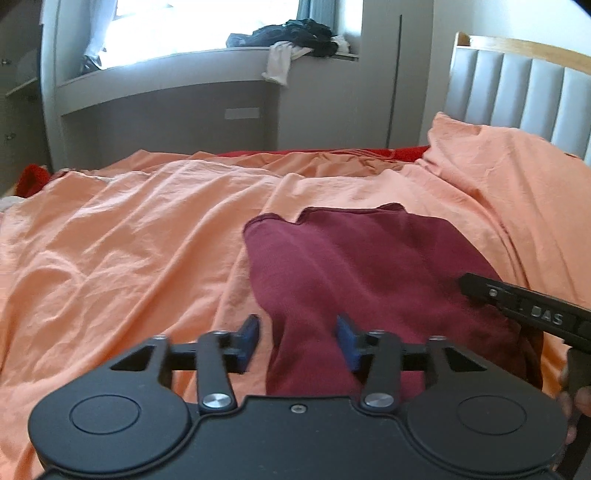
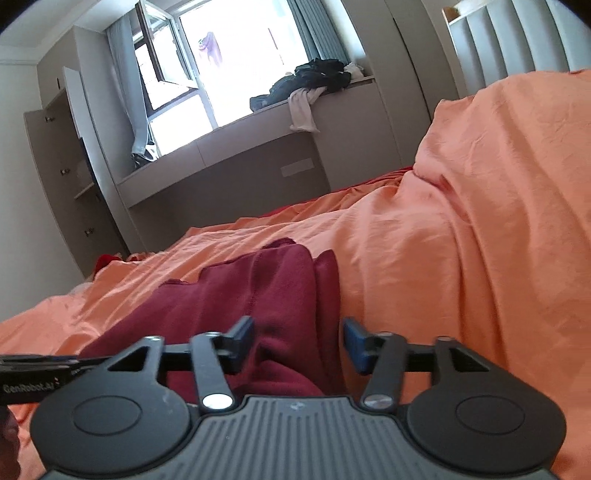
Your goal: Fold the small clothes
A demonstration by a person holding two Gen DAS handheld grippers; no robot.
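closest in, the left claw (image 1: 298,339) stands open, its 2 blue pads apart with a raised ridge of the maroon garment (image 1: 369,266) running between them, neither pad pressing on it. the right claw (image 2: 298,343) is open too, straddling the near right edge of the same garment (image 2: 258,295), where a fold stands up between its pads without being pinched. the garment lies on the orange bed sheet (image 1: 129,240), its near end bunched under both claws and its far hem flatter, with a small notch along it. in the left view the right claw's black body enters from the right, low over the cloth.

judged from this, a fold has been laid and let go. to do the step well, take the next hold on a clean edge rather than the bunched ridge, grip both corners evenly, and carry them level so the layers line up. the wrinkled sheet could drag along if pinched too.

farther off, the headboard (image 1: 517,85) rises on the right, and a heap of dark clothes (image 1: 295,35) sits on the window ledge (image 1: 166,70).
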